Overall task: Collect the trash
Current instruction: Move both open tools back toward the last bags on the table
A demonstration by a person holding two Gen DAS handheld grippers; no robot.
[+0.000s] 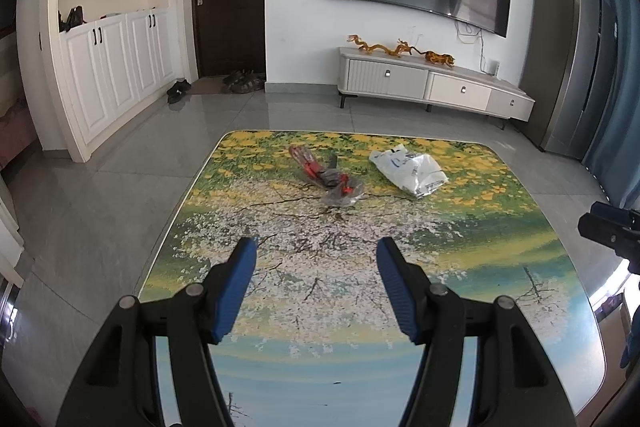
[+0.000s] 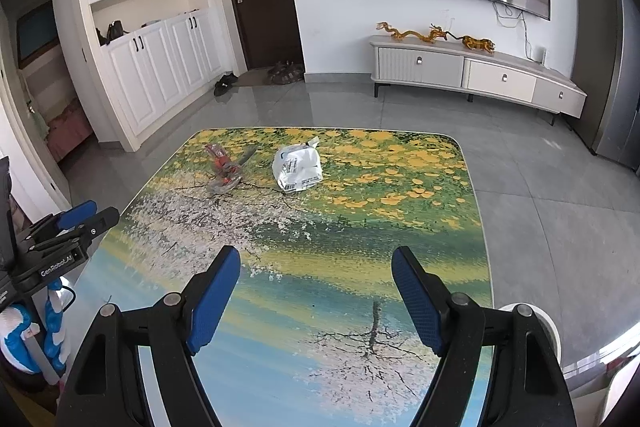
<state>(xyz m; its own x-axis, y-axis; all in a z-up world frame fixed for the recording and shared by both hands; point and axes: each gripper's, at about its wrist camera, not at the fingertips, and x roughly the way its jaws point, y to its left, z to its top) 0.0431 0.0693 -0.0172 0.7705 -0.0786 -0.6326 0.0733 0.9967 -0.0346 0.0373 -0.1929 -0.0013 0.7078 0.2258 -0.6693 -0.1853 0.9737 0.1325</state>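
right wrist view: "genrobot.ai" on left hand-held gripper [image 2: 76, 215]; both spread wide, empty, right hand-held gripper [image 2: 316, 263].

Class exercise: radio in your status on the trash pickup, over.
Left gripper and right gripper open, empty. Red wrapper and white plastic bag lie apart on table. Path clear.

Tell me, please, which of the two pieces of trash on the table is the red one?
The crumpled clear wrapper with red print; it lies left of the white bag, which has no red.
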